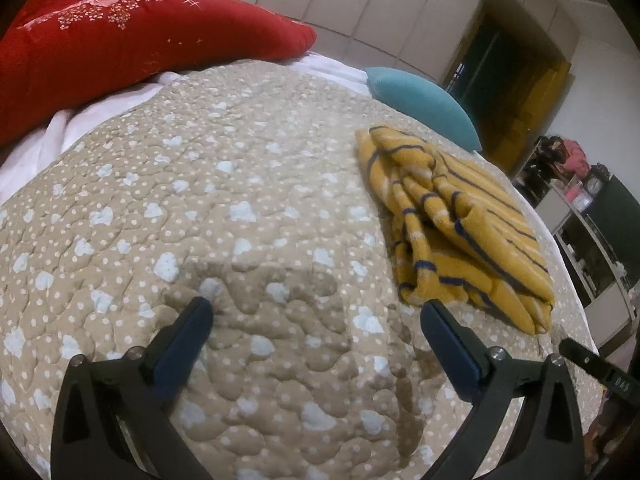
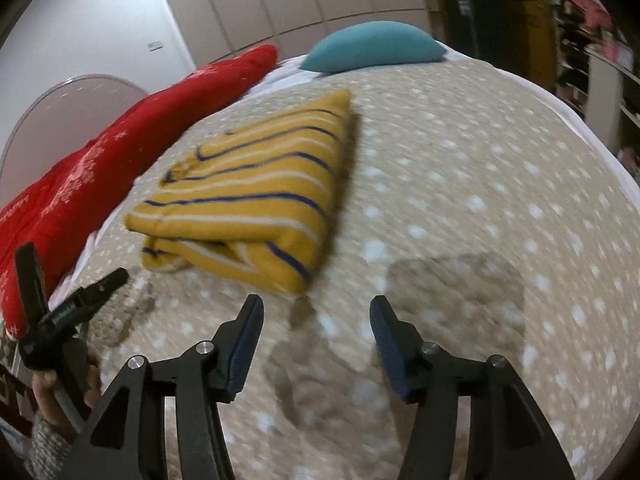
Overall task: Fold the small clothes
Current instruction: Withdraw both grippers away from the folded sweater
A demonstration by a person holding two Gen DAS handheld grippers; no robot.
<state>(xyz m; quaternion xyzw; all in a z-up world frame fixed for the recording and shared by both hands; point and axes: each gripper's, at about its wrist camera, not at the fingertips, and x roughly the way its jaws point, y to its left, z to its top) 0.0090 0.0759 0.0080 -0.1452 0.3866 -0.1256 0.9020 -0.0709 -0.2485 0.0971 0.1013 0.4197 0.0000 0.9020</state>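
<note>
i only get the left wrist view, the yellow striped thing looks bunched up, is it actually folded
Observer: From the right wrist, the mustard-yellow knit garment with blue and white stripes shows a flat top with stacked layers at its near edge, so it is folded.
Operator: is the right gripper holding it
Observer: No. The right gripper is open above bare beige quilted bedspread, apart from the garment.
Operator: can you see my left one from there
Observer: Yes, the left gripper shows at the left edge, open, with a hand on its handle.

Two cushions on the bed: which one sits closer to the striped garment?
The teal cushion, just beyond the folded yellow striped garment. The red cushion lies farther off.
</note>
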